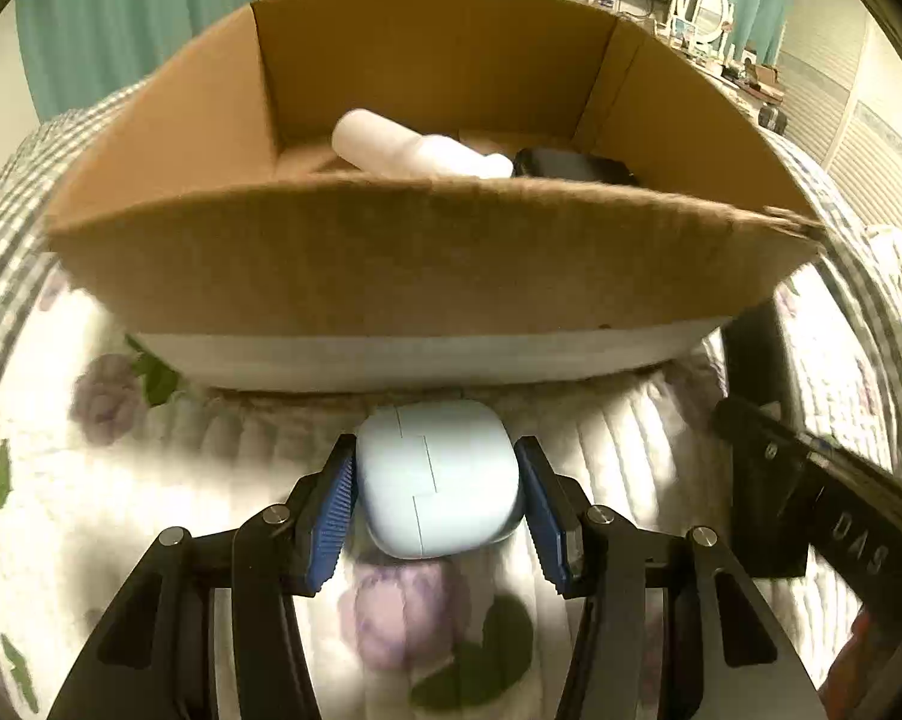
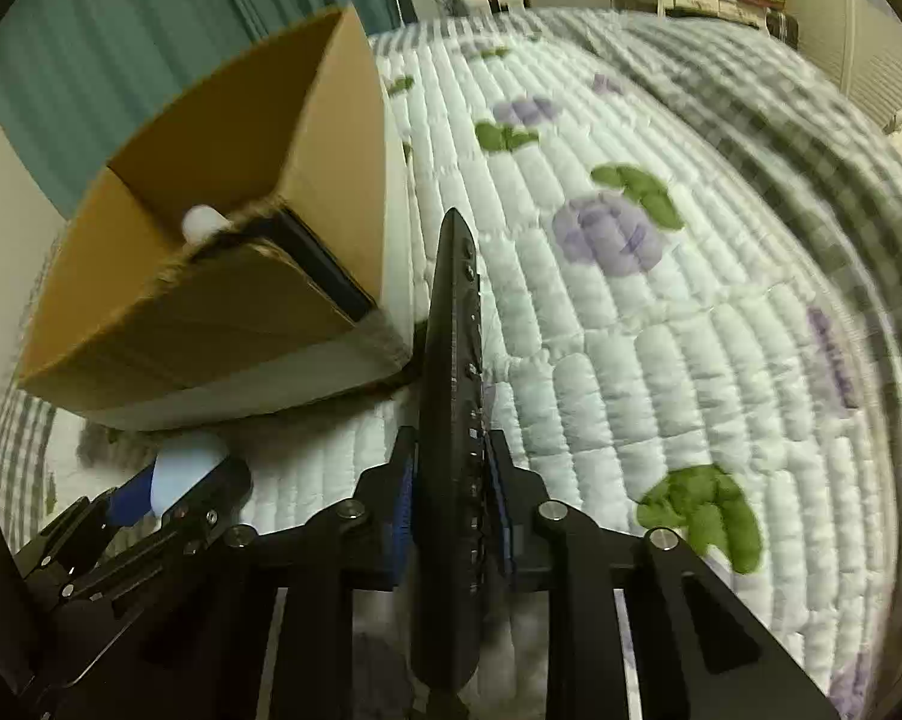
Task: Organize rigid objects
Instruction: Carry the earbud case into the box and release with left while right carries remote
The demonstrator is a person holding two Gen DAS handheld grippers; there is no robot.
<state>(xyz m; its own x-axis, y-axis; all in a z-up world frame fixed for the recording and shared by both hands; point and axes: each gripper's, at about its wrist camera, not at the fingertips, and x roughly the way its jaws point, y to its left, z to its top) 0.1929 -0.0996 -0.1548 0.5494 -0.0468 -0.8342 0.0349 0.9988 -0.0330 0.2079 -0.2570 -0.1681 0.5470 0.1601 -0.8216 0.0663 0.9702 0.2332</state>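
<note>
Remote [image 2: 451, 420] on edge, pointing forward, clamped in right tongs [image 2: 448, 501]

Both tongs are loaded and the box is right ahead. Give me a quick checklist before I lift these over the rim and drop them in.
1. Left tongs gripping the pale blue case: ok, a pad on each side.
2. Right tongs gripping the black remote: ok, clamped on edge, its long end sticking far forward.
3. Cardboard box open at the top: ok.
4. Free space inside: cannot tell; a white bottle and a dark object already lie there, and the near wall hides the floor.
5. Case above the rim: not ok, it sits low in front of the near wall.
6. Remote clear of the box: cannot tell; its tip is close to the box corner.
</note>
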